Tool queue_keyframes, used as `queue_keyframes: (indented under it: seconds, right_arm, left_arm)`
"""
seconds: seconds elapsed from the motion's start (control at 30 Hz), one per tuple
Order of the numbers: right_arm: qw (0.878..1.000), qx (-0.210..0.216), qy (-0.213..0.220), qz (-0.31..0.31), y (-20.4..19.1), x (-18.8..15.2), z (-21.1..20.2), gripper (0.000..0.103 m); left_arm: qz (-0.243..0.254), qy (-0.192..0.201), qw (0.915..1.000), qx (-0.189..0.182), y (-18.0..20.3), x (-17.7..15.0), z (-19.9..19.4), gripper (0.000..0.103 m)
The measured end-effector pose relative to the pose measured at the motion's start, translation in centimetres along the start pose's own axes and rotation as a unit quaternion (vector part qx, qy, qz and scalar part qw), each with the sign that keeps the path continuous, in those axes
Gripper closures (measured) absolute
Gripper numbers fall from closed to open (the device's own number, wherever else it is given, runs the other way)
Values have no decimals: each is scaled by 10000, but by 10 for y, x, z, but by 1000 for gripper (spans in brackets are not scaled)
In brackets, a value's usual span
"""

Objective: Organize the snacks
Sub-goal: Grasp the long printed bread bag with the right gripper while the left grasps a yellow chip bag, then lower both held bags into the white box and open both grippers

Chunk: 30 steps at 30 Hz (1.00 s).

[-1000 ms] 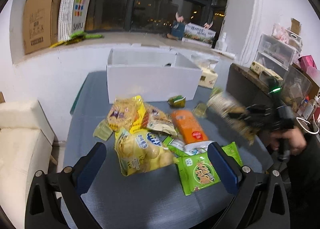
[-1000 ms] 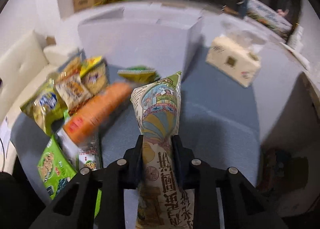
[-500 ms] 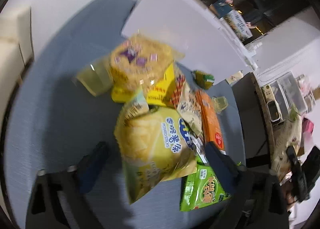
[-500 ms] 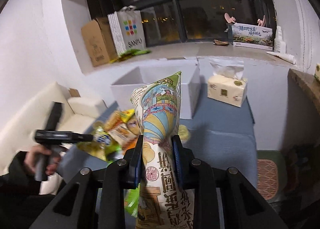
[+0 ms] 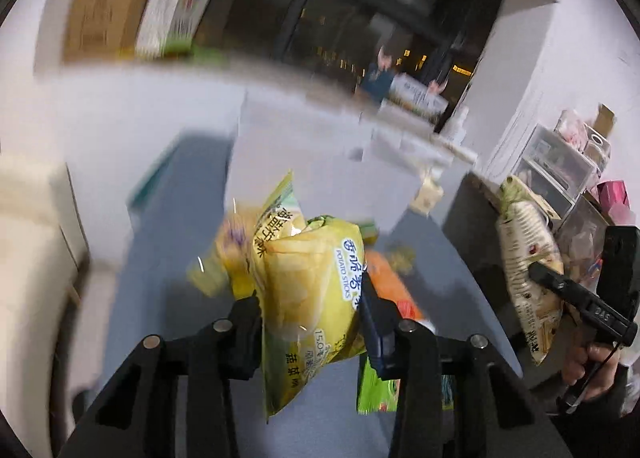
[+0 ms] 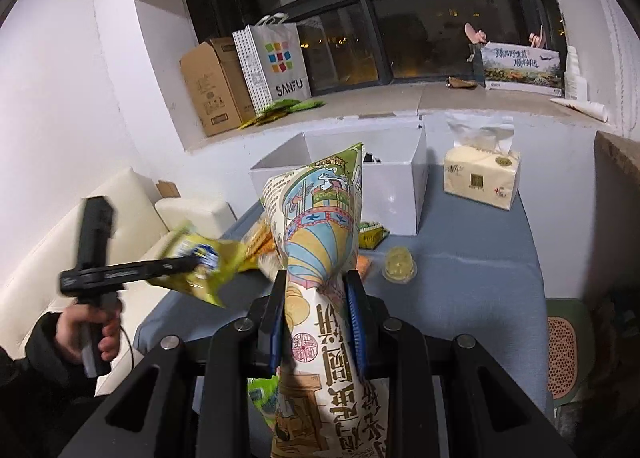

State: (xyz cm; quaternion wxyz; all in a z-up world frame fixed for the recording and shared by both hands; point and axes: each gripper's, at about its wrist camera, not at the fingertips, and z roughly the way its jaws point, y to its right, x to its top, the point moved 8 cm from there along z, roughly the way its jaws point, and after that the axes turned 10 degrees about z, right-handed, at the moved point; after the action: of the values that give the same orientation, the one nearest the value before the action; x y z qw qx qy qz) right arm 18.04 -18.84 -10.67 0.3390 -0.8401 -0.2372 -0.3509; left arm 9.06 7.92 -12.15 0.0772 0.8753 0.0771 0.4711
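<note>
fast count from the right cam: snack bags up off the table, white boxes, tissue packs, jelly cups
snack bags off the table: 2 (yellow potato sticks bag, illustrated bag)
white box: 1
tissue pack: 1
jelly cup: 1
total: 5

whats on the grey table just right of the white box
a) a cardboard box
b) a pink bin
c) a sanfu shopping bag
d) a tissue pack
d: in the right wrist view the cream tissue pack sits on the grey table right of the white box; the cardboard box and shopping bag stand on the window ledge.
</note>
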Motion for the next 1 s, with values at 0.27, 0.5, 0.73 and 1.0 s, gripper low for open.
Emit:
queue_keyframes:
  seconds: [0.27, 0.5, 0.73, 1.0]
  right_arm:
    - [9992, 22, 387, 134, -16, 59, 22, 74]
    - [9966, -200, 373, 712, 1, 154, 90, 74]
    - [9901, -717, 193, 1195, 37, 223, 171, 74]
    - [9829, -720, -459, 1633, 65, 229, 230, 8]
  left_arm:
    - [579, 730, 9957, 10, 3, 109, 12, 59]
    - [954, 671, 9926, 331, -9, 197, 97, 59]
    - [1224, 126, 9910, 523, -20, 218, 189, 58]
    - [986, -227, 9939, 436, -29, 202, 212, 0]
